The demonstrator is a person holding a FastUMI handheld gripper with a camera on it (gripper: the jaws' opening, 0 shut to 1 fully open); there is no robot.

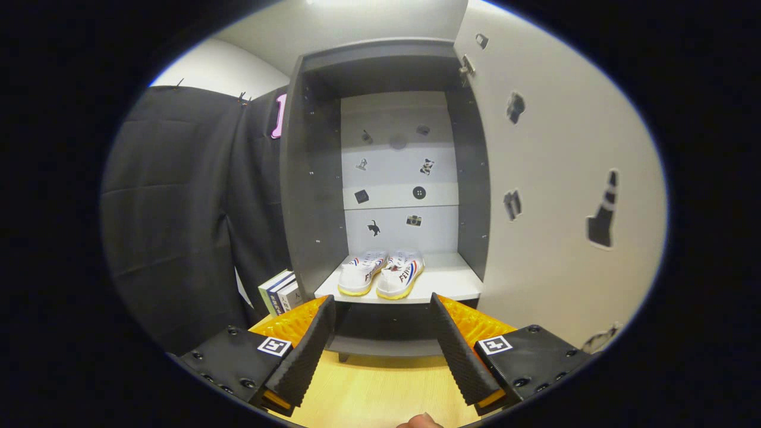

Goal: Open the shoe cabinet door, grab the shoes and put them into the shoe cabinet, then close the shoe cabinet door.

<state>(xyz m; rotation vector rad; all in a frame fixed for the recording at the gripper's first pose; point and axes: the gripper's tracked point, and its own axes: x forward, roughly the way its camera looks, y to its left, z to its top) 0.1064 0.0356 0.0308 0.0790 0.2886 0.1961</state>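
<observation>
— Where are the shoes (381, 272) now?

— On the white shelf (452, 280) inside the shoe cabinet (315, 196), side by side toward its front-left corner, beyond my fingers.

— Which way do they point?

— Toes toward me, heels to the back wall; their long axes run front to back, angled slightly together.

— And your fingers?

— My gripper (380, 333) is spread wide with nothing between the fingers, low over the tabletop (368, 392) before the cabinet's front edge. I judge that's because the shoes are delivered.

— The door (559, 196)?

— Swung fully open on the right, so closing it looks like the remaining step.
</observation>
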